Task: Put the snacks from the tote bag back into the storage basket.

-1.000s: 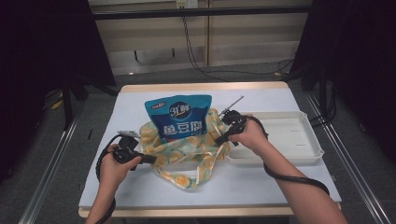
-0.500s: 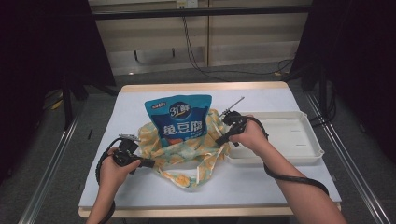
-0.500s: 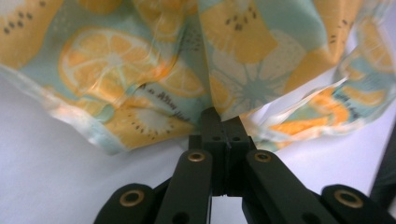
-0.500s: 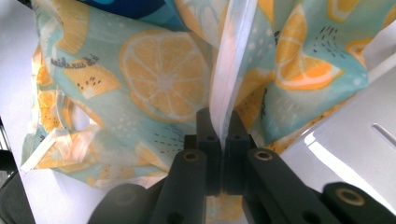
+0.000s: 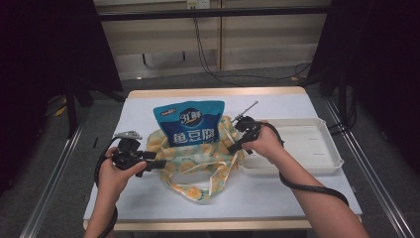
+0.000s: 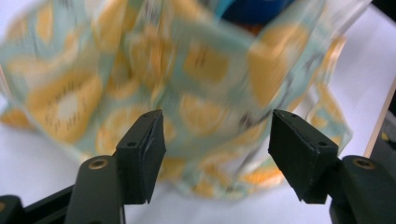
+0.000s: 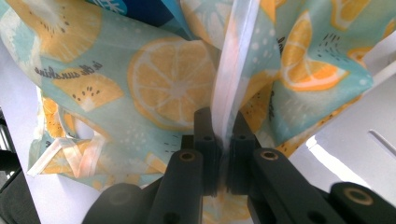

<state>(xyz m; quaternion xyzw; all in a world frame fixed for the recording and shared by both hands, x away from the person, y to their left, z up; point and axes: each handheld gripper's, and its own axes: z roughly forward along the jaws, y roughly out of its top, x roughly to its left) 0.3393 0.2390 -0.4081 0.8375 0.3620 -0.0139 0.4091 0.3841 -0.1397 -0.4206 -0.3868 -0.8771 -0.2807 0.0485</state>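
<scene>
A cloth bag (image 5: 198, 161) printed with orange slices lies on the white table, and a blue snack pouch (image 5: 190, 124) stands upright in its mouth. My left gripper (image 5: 161, 163) is at the bag's left side. Its jaws have just been opening and now stand wide, with the bag's cloth (image 6: 187, 79) in front of them and untouched by the pads. My right gripper (image 5: 233, 148) is at the bag's right side, shut on the bag's white hem (image 7: 233, 70). The right gripper view has the jaws (image 7: 223, 140) pinching that strip.
A shallow white tray (image 5: 317, 148) sits at the table's right, just beyond my right hand. The bag's handles (image 5: 213, 186) trail toward the front edge. Bare white table surface (image 5: 297, 193) lies in front and to the left.
My left gripper has let go of the bag's left side and lifted slightly. The right hand has kept still with its grip on the hem.
</scene>
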